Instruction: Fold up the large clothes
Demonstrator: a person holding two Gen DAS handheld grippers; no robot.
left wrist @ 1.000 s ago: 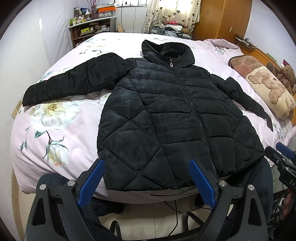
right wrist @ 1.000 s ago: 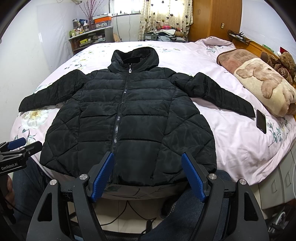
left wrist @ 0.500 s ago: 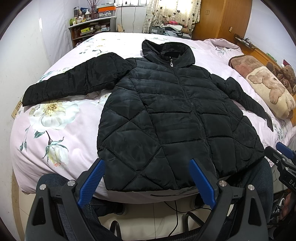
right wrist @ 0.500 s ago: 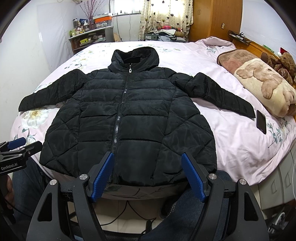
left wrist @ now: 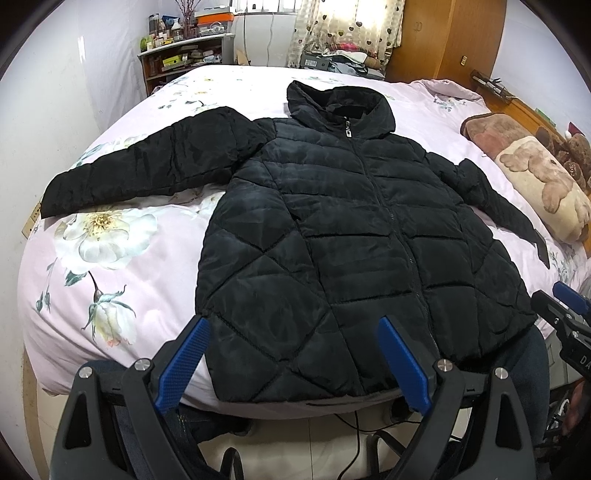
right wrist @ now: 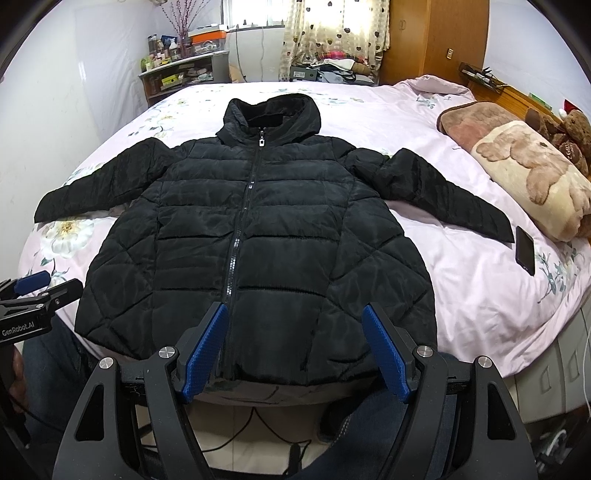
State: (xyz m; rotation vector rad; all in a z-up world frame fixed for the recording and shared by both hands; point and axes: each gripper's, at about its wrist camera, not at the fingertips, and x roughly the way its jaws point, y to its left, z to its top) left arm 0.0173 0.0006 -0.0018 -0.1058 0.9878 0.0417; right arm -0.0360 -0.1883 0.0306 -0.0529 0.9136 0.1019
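White wall, cluttered shelf (right wrist: pixel 181 75) at left. Black puffer jacket (right wrist: pixel 255 236) flat, zipped, sleeves spread on pink floral bed (right wrist: pixel 480 288). Phone (right wrist: pixel 525 250), bear pillow (right wrist: pixel 532 177), wooden wardrobe (right wrist: pixel 436 37) at right. Left hand-held gripper (left wrist: pixel 291 363) and right hand-held gripper (right wrist: pixel 295 352) spread, empty, near hem.

A pink floral bedsheet (right wrist: pixel 461 288) covers the bed. On its right side lies a dark phone (right wrist: pixel 525 250), and beyond it a pillow (right wrist: pixel 532 177) printed with a bear, with a brown teddy bear (right wrist: pixel 574 133) behind it by the wooden headboard (right wrist: pixel 517 96). A cluttered shelf (right wrist: pixel 177 74) stands at the far left wall, next to a heart-patterned curtain (right wrist: pixel 332 33) and a wooden wardrobe (right wrist: pixel 436 37). A cable (left wrist: pixel 356 428) runs across the floor under the bed edge.
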